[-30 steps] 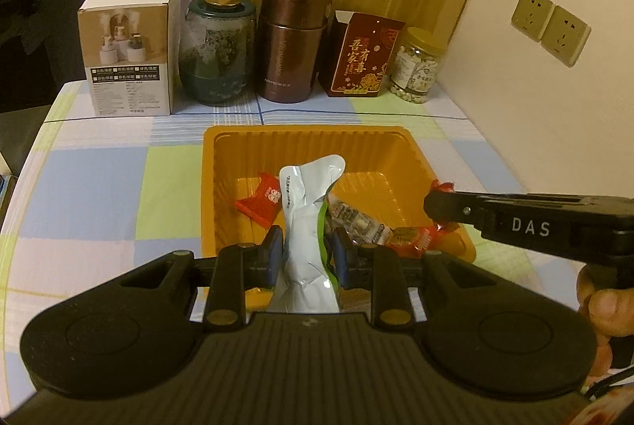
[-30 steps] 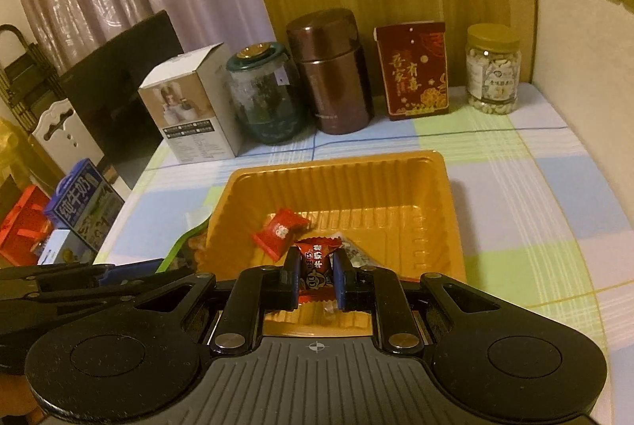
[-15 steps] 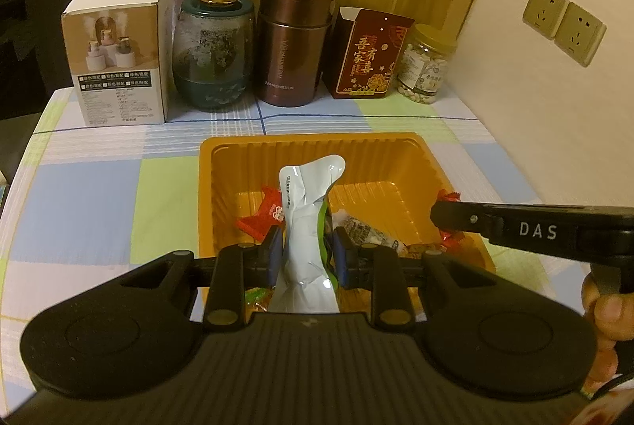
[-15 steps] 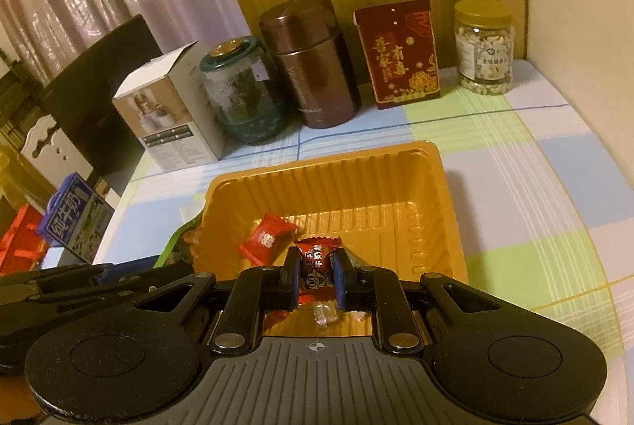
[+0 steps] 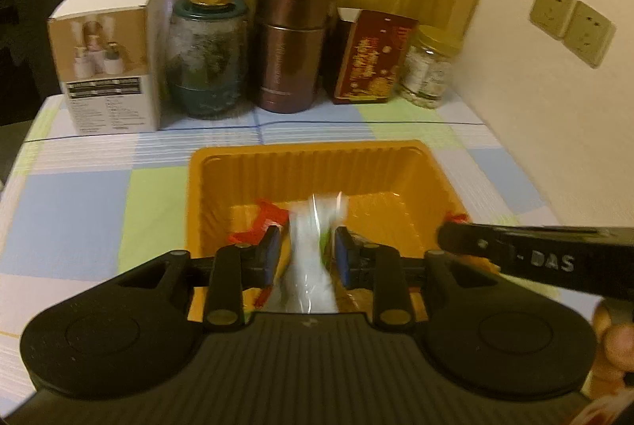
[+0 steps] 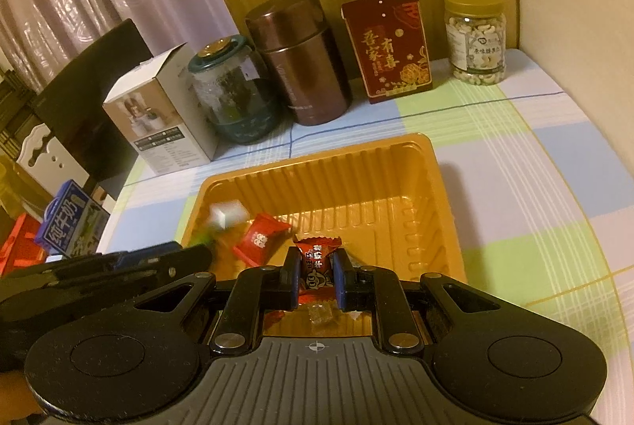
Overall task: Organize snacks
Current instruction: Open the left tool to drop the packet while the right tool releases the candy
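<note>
Left gripper (image 5: pixel 307 250): jaws just opening, pads clear of the blurred white-and-green foil snack pouch (image 5: pixel 313 258) between them, released. Right gripper (image 6: pixel 315 272): clenched on a red wrapped candy (image 6: pixel 317 262). Both over the near end of the orange ribbed plastic tray (image 6: pixel 416 163); small red sachet (image 6: pixel 259 237) inside, at ten o'clock of the candy. At twelve o'clock beyond the tray, a brown metal canister (image 6: pixel 303 56).

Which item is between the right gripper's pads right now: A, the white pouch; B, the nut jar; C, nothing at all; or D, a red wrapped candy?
D: in the right wrist view the right gripper has its pads pressed on a red wrapped candy over the orange tray.
</note>
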Motion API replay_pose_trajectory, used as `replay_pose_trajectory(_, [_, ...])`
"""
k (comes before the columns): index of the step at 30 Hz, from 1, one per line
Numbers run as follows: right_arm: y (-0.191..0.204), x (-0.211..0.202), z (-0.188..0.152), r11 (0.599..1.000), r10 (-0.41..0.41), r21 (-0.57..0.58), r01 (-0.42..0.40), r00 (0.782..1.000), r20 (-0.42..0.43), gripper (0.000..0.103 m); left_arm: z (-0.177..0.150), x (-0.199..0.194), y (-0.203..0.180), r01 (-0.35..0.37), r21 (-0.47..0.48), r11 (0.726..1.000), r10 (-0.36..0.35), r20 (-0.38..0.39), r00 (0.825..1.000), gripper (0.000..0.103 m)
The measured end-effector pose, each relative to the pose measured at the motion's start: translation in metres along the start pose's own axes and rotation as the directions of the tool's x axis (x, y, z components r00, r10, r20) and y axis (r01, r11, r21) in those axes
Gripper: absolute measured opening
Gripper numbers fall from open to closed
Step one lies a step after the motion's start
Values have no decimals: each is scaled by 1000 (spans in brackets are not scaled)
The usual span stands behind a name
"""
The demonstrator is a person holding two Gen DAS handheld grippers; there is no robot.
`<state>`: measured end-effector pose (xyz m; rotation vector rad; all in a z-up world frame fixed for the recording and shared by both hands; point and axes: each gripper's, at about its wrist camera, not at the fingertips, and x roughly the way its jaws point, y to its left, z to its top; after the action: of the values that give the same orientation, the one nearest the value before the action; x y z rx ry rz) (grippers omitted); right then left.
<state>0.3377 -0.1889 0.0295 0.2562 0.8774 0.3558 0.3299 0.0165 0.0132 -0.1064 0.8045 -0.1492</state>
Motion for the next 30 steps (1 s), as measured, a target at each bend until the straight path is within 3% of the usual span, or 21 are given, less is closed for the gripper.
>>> replay_pose_trajectory(30, [12, 0, 0, 1000, 18, -7, -18, 1000, -4, 17, -19, -18, 13, -13, -13, 1000, 13, -26, 1000, 32])
